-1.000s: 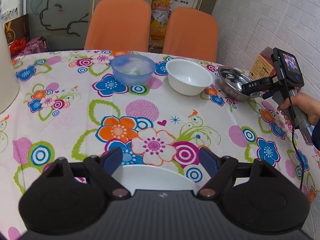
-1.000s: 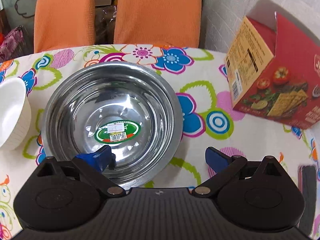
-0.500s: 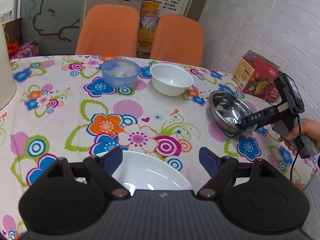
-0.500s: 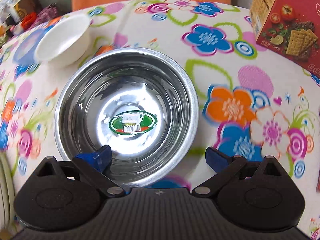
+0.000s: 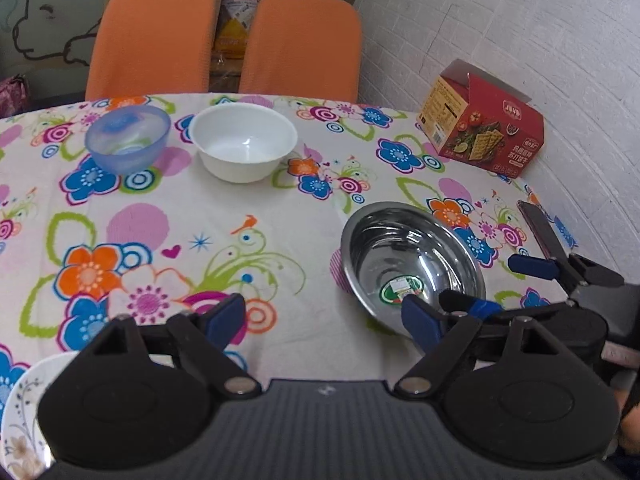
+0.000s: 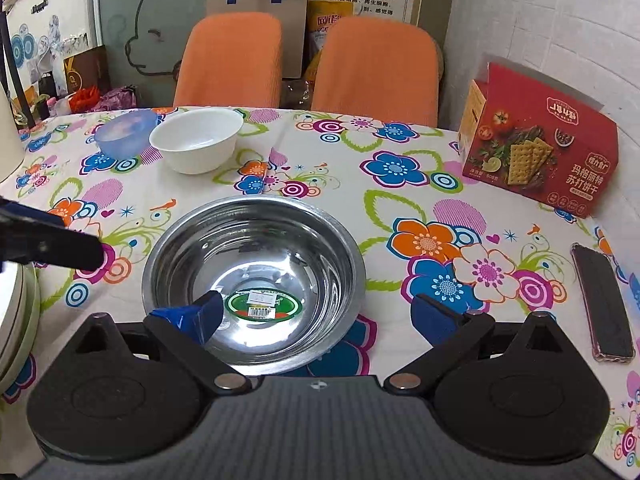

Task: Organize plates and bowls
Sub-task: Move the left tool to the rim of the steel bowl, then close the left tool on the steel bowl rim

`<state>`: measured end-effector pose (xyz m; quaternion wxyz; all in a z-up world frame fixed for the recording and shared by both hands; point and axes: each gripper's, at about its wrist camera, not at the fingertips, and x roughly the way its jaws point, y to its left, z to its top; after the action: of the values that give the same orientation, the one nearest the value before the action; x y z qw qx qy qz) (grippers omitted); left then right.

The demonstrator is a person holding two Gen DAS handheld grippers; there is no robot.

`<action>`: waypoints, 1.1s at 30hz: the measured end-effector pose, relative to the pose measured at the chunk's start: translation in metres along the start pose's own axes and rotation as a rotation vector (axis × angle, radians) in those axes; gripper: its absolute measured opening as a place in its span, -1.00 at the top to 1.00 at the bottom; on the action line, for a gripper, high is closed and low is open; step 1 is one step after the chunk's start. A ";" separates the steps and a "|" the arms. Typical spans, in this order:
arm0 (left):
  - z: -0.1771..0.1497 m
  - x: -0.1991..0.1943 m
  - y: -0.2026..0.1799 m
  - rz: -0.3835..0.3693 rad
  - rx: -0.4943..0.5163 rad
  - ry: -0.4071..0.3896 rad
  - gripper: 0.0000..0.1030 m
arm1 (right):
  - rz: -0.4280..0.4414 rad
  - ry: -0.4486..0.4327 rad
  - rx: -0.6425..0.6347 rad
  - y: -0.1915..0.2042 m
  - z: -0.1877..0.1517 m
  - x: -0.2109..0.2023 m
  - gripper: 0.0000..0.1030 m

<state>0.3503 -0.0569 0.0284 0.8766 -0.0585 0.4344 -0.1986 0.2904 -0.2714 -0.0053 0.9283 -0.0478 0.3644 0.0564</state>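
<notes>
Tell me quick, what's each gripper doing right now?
Left gripper: open, holding nothing.
Right gripper: open, one finger inside the steel bowl, the other outside its rim.

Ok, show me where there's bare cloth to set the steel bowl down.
Free: the wide middle between the white bowl and the steel bowl; also the stretch between the steel bowl, the cracker box and the phone. Crowded: far left, where the blue bowl sits by the white one, and near left by the plates.
</notes>
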 end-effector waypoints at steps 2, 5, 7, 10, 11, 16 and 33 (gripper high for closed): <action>0.011 0.023 -0.007 0.019 -0.008 0.021 -0.93 | 0.000 0.010 0.002 -0.003 -0.003 0.007 -0.71; 0.023 0.047 -0.017 0.042 0.005 0.042 -0.93 | 0.002 0.034 0.005 -0.007 -0.007 0.020 -0.71; 0.028 0.061 -0.022 0.058 0.032 0.055 -0.94 | 0.019 0.041 0.014 -0.011 -0.009 0.028 -0.71; 0.032 0.083 -0.022 0.077 0.024 0.095 -0.94 | 0.042 0.058 0.034 -0.014 -0.010 0.042 -0.71; 0.032 0.090 -0.022 0.079 0.026 0.110 -0.94 | 0.049 0.064 0.036 -0.015 -0.011 0.046 -0.71; 0.030 0.113 -0.023 0.080 0.020 0.150 -0.94 | 0.061 0.055 0.046 -0.016 -0.013 0.051 -0.71; 0.007 0.089 -0.039 0.080 0.131 0.147 0.31 | 0.208 0.040 0.033 0.033 -0.026 0.025 -0.70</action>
<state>0.3924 -0.1284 -0.0227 0.8515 0.0310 0.4856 -0.1952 0.2868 -0.2403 -0.0429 0.9106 0.0044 0.3866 0.1458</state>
